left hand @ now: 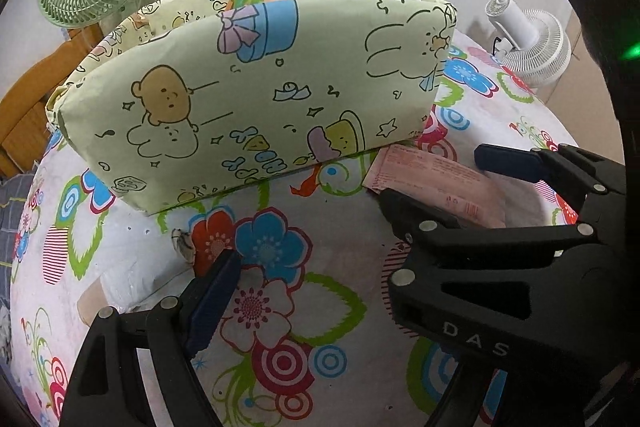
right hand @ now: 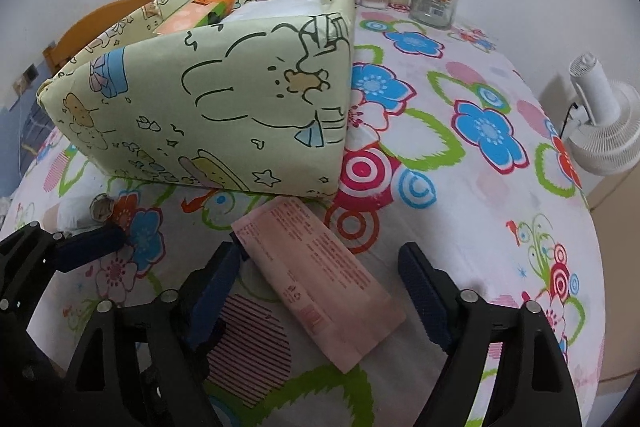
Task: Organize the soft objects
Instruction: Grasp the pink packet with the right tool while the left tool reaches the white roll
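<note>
I have the right gripper (right hand: 320,291) spread wide astride the pink packet (right hand: 320,283) lying mid-table before the fabric bin (right hand: 224,107), left gripper (left hand: 304,291) wide and empty; next I should close on it.

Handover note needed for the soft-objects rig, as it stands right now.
Left gripper: jaws open, empty, above the flowered tablecloth.
Right gripper: jaws open, straddling the pink packet, no grip visible.
Pink packet lies flat on the cloth in front of the cartoon-print fabric bin.
Done: an orange-green packet and a white item are in the bin.
Left: grasp the pink packet, put it in the bin.
</note>
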`<state>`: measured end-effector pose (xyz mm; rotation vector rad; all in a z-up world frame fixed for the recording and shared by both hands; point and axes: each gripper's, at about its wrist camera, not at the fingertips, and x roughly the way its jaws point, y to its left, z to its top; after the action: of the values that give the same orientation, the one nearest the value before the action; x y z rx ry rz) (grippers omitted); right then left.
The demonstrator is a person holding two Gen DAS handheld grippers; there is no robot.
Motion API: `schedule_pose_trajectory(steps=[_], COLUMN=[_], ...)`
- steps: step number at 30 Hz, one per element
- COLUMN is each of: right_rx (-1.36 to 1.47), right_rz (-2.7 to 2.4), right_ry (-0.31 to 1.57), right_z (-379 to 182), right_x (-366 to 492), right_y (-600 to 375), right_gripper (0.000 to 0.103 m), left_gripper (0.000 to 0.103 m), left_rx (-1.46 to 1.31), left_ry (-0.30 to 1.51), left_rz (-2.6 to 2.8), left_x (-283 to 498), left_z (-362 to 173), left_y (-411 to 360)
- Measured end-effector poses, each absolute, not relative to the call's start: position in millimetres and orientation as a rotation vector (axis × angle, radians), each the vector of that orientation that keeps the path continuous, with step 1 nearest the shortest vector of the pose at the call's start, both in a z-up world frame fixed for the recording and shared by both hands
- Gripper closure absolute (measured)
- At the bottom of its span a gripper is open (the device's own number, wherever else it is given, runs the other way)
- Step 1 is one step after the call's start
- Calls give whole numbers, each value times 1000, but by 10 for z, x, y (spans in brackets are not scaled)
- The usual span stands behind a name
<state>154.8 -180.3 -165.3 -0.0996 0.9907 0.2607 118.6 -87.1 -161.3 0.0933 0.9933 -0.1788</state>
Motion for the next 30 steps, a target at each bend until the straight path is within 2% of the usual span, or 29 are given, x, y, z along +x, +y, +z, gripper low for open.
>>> schedule_pose_trajectory(steps=[3, 6, 8, 14, 30], right_rx=[-103, -114, -118, -115, -82], right_rz=[256, 243, 251, 247, 278], right_ry=[992, 980, 974, 970, 965], right_z=[-1651, -1644, -1625, -1610, -1502], right_x=[1548, 1527, 1504, 1430, 1168], right_y=[-1801, -1801, -1793, -1781, -1580], right_gripper=[20, 32, 44, 57, 60], left_gripper=[14, 14, 14, 14, 14], left_rx=[92, 92, 90, 94, 89], left_ry=[994, 995, 997, 993, 962], left_rz=[-176, -174, -174, -166, -126], left_x=[1183, 1170, 1168, 1119, 868], left_z=[-1615, -1609, -1610, -1606, -1520], left_y=[-872, -858, -857, -838, -543])
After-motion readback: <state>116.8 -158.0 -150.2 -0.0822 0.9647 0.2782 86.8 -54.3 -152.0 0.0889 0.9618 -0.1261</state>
